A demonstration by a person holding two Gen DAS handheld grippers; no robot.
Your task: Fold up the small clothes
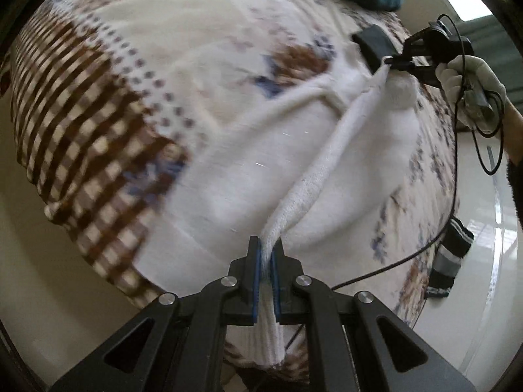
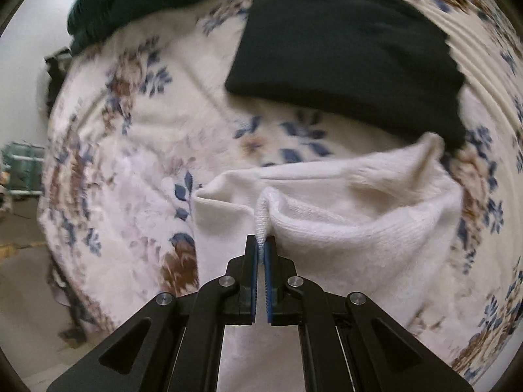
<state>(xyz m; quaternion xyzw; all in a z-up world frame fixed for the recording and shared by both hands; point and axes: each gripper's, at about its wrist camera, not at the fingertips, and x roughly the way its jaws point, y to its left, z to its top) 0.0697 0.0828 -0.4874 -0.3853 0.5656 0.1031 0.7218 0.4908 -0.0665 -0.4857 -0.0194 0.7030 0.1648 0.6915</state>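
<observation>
A white knitted garment (image 1: 343, 150) lies on a floral blanket (image 1: 183, 75) on a bed. My left gripper (image 1: 266, 251) is shut on its ribbed edge, which stretches in a raised fold toward my right gripper (image 1: 392, 62) at the upper right, held by a white-gloved hand. In the right wrist view my right gripper (image 2: 261, 245) is shut on a pinched edge of the white garment (image 2: 359, 222), which bunches to the right of the fingers.
A folded black garment (image 2: 343, 49) lies on the blanket (image 2: 130, 163) just beyond the white one. A dark teal cloth (image 2: 130, 0) sits at the far edge. A striped sock (image 1: 447, 258) hangs off the bed side over a glossy floor. A black cable (image 1: 454, 163) trails from the right gripper.
</observation>
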